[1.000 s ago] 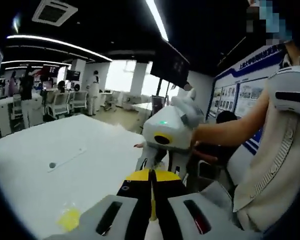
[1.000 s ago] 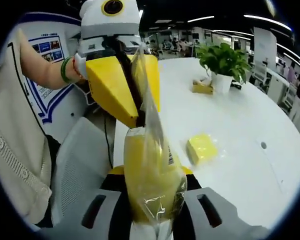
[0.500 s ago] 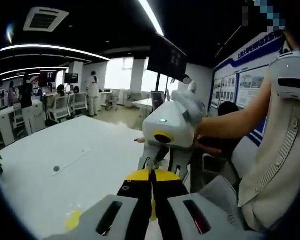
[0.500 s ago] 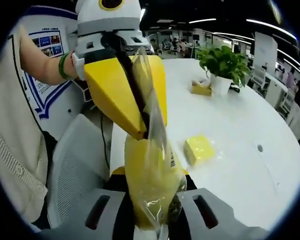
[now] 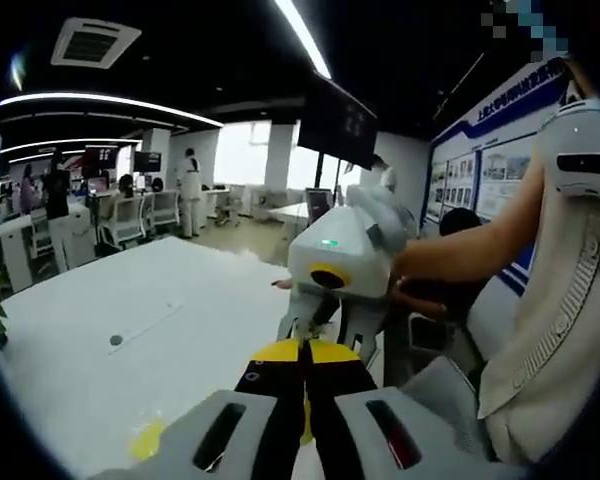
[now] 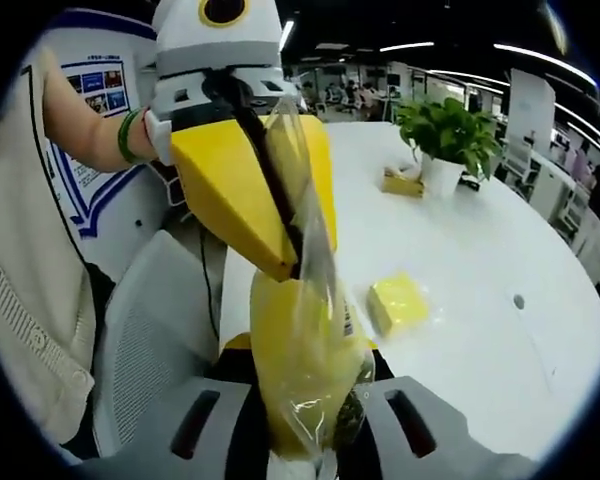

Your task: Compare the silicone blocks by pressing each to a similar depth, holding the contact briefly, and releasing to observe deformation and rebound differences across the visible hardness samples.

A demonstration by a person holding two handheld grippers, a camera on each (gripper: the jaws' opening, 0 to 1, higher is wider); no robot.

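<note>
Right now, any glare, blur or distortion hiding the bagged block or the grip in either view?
Right gripper view: the bagged block is sharp; its clear plastic bag shows bright glare streaks, and fisheye bends the table edge. Left gripper view: dim and soft, windows blown out, left gripper jaws closed and dark, bag hard to make out.

Wall posters (image 5: 485, 190) and the bag label (image 6: 341, 320) are too blurred to read.

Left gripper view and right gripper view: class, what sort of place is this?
Probably an open-plan office: rows of desks and office chairs, long ceiling strip lights, a wall display board and a potted plant on the white table.
</note>
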